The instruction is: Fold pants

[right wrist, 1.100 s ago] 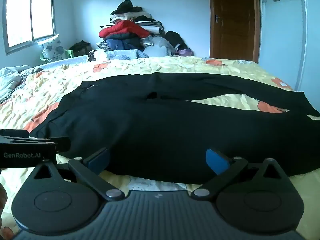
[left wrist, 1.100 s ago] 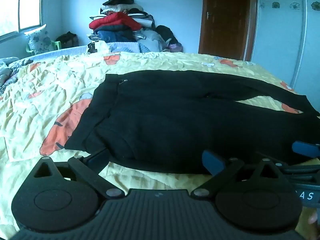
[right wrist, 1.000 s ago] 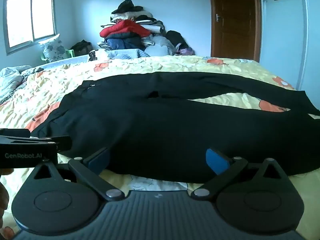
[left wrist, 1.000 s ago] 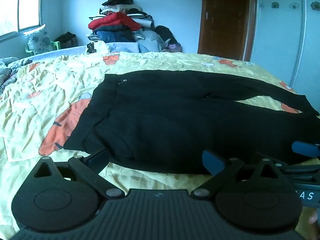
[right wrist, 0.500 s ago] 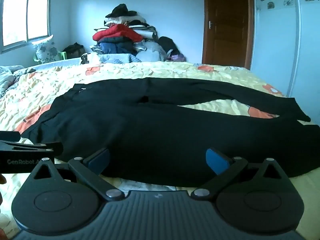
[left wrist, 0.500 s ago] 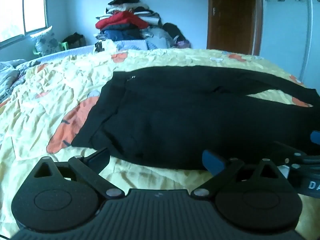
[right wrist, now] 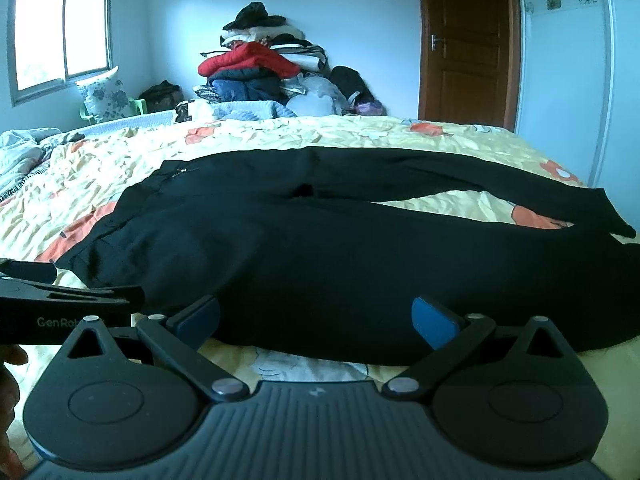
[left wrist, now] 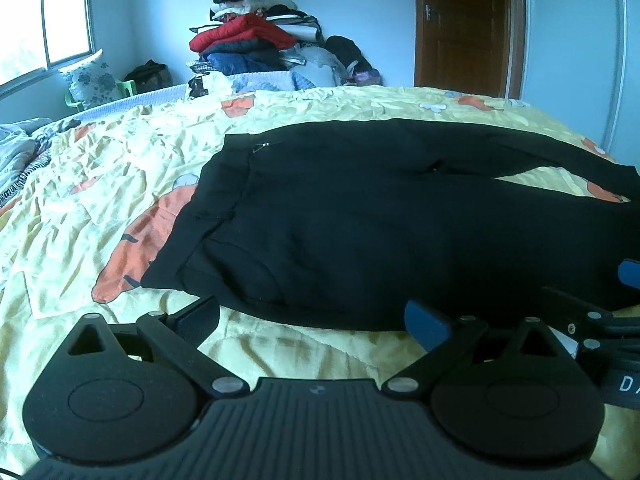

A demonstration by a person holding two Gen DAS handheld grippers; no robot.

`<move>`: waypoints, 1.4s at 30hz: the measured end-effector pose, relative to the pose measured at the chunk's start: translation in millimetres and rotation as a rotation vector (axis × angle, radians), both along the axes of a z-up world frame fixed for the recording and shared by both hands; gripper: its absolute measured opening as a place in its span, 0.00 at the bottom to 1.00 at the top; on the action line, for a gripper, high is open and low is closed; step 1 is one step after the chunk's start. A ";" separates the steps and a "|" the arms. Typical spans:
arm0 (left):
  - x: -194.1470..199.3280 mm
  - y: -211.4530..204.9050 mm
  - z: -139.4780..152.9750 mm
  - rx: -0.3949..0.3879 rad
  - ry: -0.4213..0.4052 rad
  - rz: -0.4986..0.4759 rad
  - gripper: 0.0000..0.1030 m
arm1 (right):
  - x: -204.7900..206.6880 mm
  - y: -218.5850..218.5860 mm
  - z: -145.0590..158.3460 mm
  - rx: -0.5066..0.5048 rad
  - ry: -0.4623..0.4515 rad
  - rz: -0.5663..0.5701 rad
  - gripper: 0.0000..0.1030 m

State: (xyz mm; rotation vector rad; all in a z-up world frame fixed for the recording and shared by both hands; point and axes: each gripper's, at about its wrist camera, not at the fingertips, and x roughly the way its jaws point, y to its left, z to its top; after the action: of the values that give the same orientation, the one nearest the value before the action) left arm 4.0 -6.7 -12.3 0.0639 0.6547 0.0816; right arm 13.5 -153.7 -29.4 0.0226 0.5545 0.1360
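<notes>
A bedroom, folks: a yellow flowered bedspread across a wide bed, a heap of clothes against the far wall, a brown door at the right and a window at the left. One pair of black pants lies flat on the spread, waistband to the left, its two legs running away to the right, so its long axis crosses in front of both tools. Two grippers are in play! The left gripper sits low with jaws spread wide and nothing between them, right at the near hem by the waist end. The right gripper is just as wide apart and just as bare, facing the near leg further along. The near edge of the cloth lies just ahead of both sets of fingertips. Left is nearer the waistband, right nearer the cuffs. My read: the near leg gets pinched and carried over the far one, a fold not yet begun.
</notes>
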 end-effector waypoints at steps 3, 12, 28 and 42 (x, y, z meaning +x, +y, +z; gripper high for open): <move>-0.1 -1.7 0.0 0.010 -0.002 0.006 0.98 | 0.4 -0.1 0.5 -0.005 -0.001 0.000 1.00; -1.5 -4.7 3.8 0.021 -0.012 0.035 0.98 | -2.6 -0.5 2.7 -0.015 0.006 -0.002 1.00; -2.4 -4.0 2.5 0.008 -0.007 0.035 0.98 | -4.5 -0.4 1.6 -0.008 0.007 0.008 1.00; 0.2 -5.9 2.6 0.007 -0.009 0.042 0.98 | -4.9 -1.7 0.9 0.003 0.007 0.008 1.00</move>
State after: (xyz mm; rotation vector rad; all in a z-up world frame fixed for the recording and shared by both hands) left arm 4.1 -12.6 -9.7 0.0561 0.6464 0.1245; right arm 8.6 -155.4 -28.5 0.0238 0.5612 0.1448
